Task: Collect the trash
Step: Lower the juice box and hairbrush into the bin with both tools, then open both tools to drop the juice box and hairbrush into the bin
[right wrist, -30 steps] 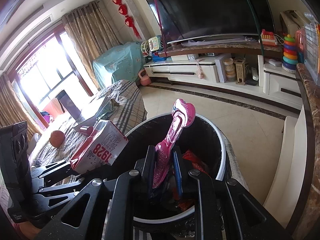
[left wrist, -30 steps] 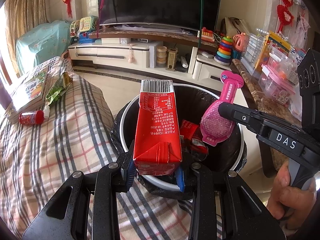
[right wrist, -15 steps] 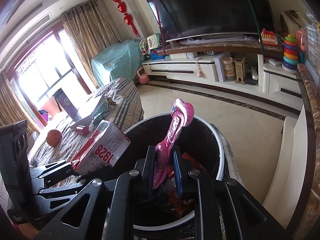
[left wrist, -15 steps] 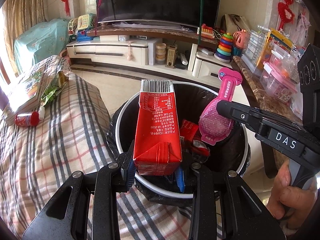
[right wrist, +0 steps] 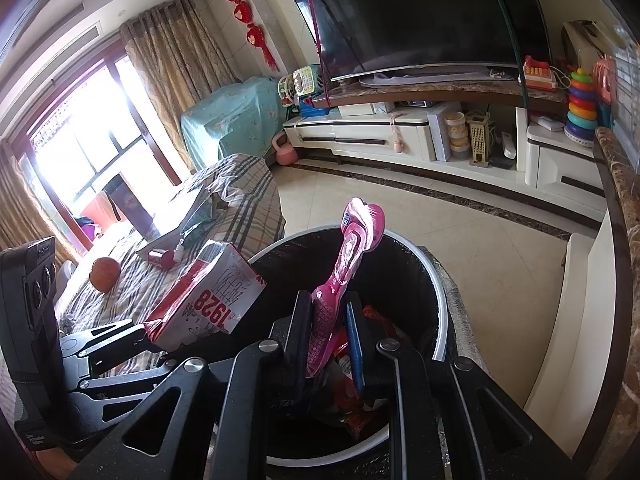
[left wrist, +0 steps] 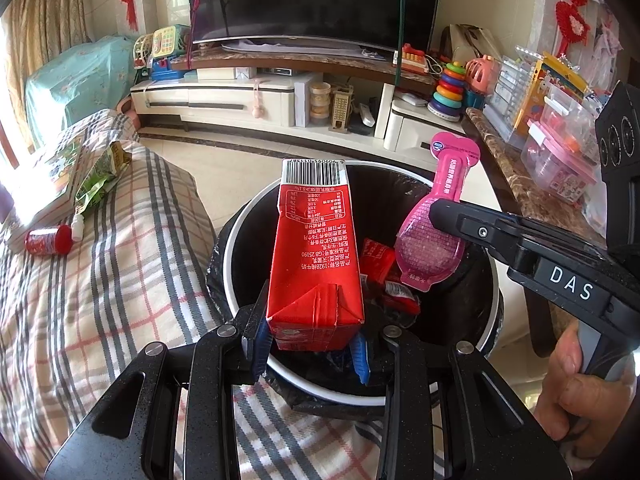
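- On my far left in the left view, a book (left wrist: 44, 184) lies on the plaid cover (left wrist: 100, 280), with a green wrapper (left wrist: 98, 178) against its near edge.
- Just below them I see a small red bottle (left wrist: 48, 239) lying on its side, well apart from the bin.
- My left gripper (left wrist: 308, 344) is clamped on the red carton (left wrist: 316, 256); both pads press its lower end, and it stands nearly upright, barcode end up.
- I see the carton over the near left rim of the bin (left wrist: 240, 240), not inside it.
- The bin is lined with a black bag and sits against the edge of the plaid cover; red wrappers (left wrist: 376, 260) lie in it.
- My right gripper (right wrist: 329, 344) is closed on the pink package (right wrist: 344, 276), gripping its wide lower part, with the narrow neck pointing up.
- From the left view that package (left wrist: 434, 236) hangs over the bin's right half, beside the carton and not touching it.
- In the right view the carton (right wrist: 208, 296) shows its white face, held at the left by the other tool.
- At far right in the left view, my hand (left wrist: 580, 392) grips the right tool's handle.
- Behind everything stands a TV (left wrist: 316, 0) over a low cabinet with toys on it.
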`<state>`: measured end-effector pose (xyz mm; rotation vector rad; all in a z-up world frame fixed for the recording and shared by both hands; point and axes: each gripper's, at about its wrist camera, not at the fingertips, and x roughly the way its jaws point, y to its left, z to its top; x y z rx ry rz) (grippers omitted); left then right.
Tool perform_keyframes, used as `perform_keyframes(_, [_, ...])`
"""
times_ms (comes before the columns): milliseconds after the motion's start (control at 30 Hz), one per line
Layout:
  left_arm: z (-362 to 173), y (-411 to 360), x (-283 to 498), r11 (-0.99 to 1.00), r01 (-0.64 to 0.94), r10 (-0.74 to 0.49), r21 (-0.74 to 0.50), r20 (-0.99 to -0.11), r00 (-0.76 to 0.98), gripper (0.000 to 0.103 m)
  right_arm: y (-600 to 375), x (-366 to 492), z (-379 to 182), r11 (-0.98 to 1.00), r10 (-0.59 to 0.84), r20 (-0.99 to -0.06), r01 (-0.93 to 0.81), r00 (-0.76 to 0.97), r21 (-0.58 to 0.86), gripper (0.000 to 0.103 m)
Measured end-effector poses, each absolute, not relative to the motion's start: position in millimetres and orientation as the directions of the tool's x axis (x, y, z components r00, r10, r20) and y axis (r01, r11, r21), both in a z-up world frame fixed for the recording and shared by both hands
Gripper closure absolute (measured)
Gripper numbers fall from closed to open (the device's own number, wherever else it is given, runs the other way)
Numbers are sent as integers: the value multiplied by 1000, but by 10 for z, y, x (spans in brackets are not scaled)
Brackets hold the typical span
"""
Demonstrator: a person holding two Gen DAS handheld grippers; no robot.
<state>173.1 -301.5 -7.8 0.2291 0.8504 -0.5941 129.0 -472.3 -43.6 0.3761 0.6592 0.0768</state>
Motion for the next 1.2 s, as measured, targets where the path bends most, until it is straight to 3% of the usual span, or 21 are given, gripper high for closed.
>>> perform_keyframes(1200, [-101,-3104,1748,815,578,-395,-41,-769,502,72,-4757,1335,-494,932,181,-602,60,778,358,86])
